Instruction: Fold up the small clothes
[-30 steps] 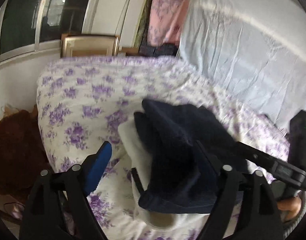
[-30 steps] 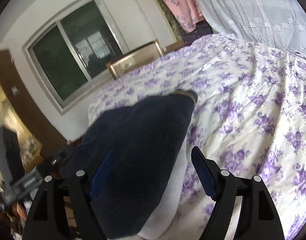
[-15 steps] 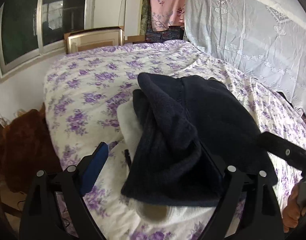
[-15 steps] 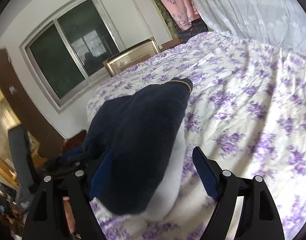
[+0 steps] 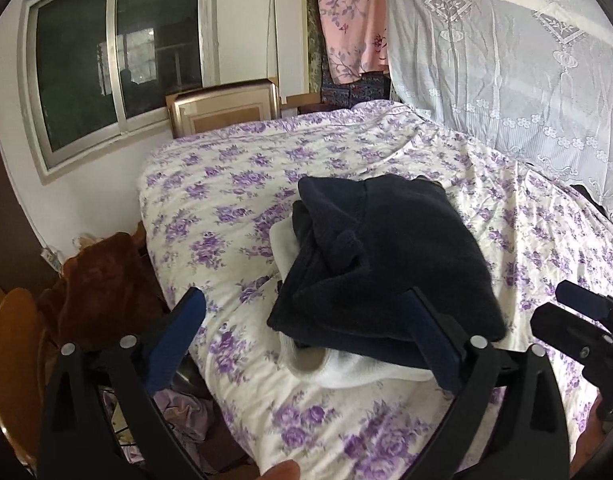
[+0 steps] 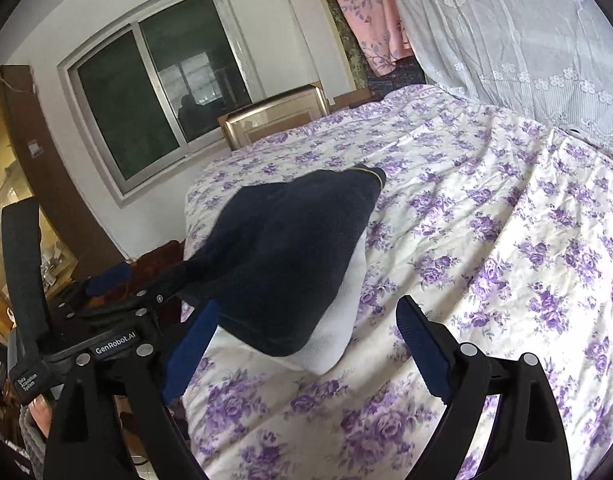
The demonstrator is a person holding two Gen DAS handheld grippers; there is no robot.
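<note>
Bed point(image 5: 226, 208) takes up most of both views, covered in a cream sheet printed with purple flowers, creased in long ridges toward the far side. White lace curtain point(image 5: 506, 60) hangs along the bed's right edge; a pink floral cloth point(image 5: 350, 20) hangs beside it at the back wall. Dark sliding window point(image 5: 118, 52) in the white wall past the bed's far-left corner, with a gold-framed panel point(image 5: 226, 108) leaning below it at the head of the bed. Brown fuzzy heap point(image 5: 102, 280) sits off the bed's left side, low. On the sheet, near the bed's near-left edge: a dark navy garment point(image 5: 386, 260), folded into a thick bundle, lying on top of a white garment point(image 5: 366, 372) whose edges show at the left and near side. From the right wrist view the navy piece point(image 6: 290, 256) covers most of the white one point(image 6: 338, 320), which peeks out along the right and near corner. Left gripper point(image 5: 306, 340): blue-padded jaws opening, wide apart, the right finger in front of the bundle's near corner, pads not pressing on it. Right gripper point(image 6: 306, 344): jaws opening, spread wide, the bundle's near corner just ahead of the gap, nothing clamped. A fingertip point(image 5: 280, 470) shows at the bottom edge of the left view.
</note>
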